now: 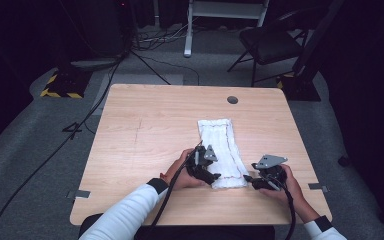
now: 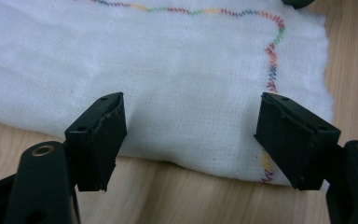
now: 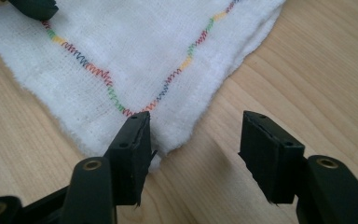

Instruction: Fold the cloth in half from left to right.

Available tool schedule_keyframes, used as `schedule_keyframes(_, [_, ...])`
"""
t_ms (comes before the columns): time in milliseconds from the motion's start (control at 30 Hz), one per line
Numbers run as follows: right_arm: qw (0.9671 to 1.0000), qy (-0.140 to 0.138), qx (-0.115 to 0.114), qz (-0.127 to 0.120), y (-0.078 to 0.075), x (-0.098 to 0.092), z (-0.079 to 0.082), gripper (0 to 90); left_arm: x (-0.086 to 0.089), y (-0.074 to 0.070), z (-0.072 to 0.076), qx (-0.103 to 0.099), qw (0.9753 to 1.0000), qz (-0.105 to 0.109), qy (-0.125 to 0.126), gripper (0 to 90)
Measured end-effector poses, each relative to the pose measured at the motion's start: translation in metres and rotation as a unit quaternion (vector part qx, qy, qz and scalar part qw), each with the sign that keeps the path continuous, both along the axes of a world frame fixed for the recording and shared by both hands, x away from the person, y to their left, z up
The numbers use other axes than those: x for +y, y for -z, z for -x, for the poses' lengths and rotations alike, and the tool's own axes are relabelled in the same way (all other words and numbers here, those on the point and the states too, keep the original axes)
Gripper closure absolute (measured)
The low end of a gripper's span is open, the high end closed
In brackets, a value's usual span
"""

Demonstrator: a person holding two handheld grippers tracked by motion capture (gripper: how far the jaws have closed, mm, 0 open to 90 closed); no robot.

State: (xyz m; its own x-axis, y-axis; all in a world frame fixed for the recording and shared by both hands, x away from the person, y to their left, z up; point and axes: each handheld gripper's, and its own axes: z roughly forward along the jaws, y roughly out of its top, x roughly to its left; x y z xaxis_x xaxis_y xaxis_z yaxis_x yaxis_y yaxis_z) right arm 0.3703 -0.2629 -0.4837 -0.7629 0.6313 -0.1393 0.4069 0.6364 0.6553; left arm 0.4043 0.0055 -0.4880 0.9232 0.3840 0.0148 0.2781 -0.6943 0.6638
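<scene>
Folded white cloth (image 1: 222,150) lies on wooden table (image 1: 145,140), long axis running from near edge toward far side w/ grommet hole (image 1: 232,100), far end tilted slightly left. Left gripper (image 1: 211,176), jaws apart, sits at cloth's near-left corner; right gripper (image 1: 247,179), jaws also apart, at near-right corner.

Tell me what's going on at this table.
A person holds a hand-held gripper in each hand at the near end of a white woven cloth with multicoloured zigzag stitching, which lies flat on the light wooden table. The left hand-held gripper is open, its jaws set apart over the cloth's near edge. The right hand-held gripper is open too, one jaw at the cloth's near corner. Neither has gripped the cloth yet.
</scene>
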Motion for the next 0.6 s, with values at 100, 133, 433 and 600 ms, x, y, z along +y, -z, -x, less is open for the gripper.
schedule_keyframes(100, [0.9999,-0.002,0.008,-0.006,0.001,-0.001,-0.001,43.9,0.002,0.005,0.005,-0.011,0.9999,-0.002,0.000,24.8])
schedule_keyframes(133, [0.9999,-0.005,0.010,-0.008,0.001,-0.002,-0.001,44.5,0.002,0.005,0.005,-0.010,0.9999,-0.001,-0.003,24.9])
schedule_keyframes(433, [0.9983,-0.025,0.048,-0.022,0.001,0.001,0.007,45.7,0.011,0.005,0.016,0.002,1.0000,-0.003,0.001,25.0])
schedule_keyframes(600, [0.9972,-0.038,0.057,-0.030,0.002,0.006,0.015,44.8,0.021,0.006,0.028,0.003,1.0000,-0.003,0.003,25.0])
